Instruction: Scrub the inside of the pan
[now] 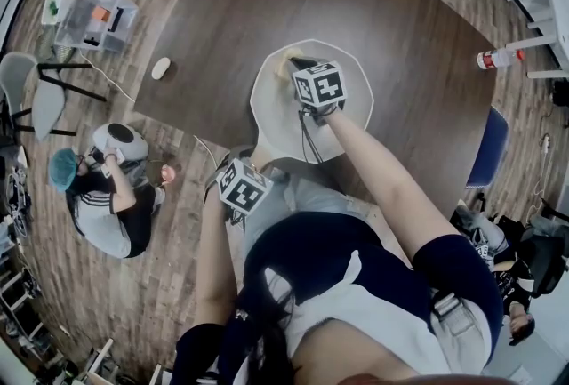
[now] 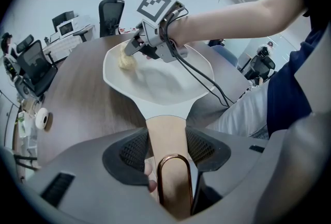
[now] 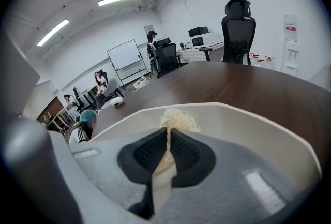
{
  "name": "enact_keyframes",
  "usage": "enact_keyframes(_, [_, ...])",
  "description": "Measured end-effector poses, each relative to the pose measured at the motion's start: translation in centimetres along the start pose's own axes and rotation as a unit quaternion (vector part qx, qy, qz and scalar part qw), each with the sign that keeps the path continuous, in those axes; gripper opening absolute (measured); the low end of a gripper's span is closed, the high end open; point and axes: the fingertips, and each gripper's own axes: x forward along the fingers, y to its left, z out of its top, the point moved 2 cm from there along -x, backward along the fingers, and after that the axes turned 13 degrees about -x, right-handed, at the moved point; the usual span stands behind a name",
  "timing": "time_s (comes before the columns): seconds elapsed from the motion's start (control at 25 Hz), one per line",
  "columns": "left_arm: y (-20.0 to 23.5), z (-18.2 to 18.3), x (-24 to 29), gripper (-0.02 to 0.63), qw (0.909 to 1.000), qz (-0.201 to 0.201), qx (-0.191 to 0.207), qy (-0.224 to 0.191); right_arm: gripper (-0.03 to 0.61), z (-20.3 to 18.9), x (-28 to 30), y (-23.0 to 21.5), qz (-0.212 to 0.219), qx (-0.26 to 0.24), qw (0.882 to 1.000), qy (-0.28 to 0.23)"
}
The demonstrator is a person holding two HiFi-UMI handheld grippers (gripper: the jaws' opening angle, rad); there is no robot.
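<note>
Left gripper point(image 2: 168, 149) clamps pan point(image 2: 170, 88) handle point(image 2: 165, 132); right gripper point(image 3: 168, 134) pinches scrubber point(image 3: 179, 119) inside, by far rim.

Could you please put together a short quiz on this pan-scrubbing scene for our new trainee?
1. True or false: the left gripper is shut on the handle of the pan.
2. What is between the jaws of the right gripper? A) nothing B) a pale fibrous scrubber C) the pan's rim
3. Fill in: the scrubber rests inside the pan at the end ___ from the handle (nearest or farthest).

Key: 1 true; 2 B; 3 farthest.
</note>
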Motion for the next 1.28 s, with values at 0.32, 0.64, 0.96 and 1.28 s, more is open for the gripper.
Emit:
enact_keyframes(0.32, [0.2, 0.0, 0.0, 0.225, 1.0, 0.001, -0.001, 0.0, 0.018, -0.5, -0.7, -2.1, -0.047, 0.021, 0.999, -0.003])
enact_keyframes(0.64, [0.2, 0.0, -0.4, 0.225, 1.0, 0.004, -0.003, 0.003, 0.018, -0.8, -1.7, -3.5, -0.08, 0.047, 0.996, -0.007])
enact_keyframes(0.96, [0.3, -0.2, -0.3, 0.225, 1.0, 0.005, -0.005, 0.003, 0.018, -1.0, -2.2, -3.9, -0.1, 0.037, 0.994, 0.003])
enact_keyframes(1.28, [0.4, -0.3, -0.4, 0.225, 0.9999, 0.002, -0.013, -0.002, 0.018, -1.5, -3.1, -4.7, -0.132, 0.031, 0.99, 0.031])
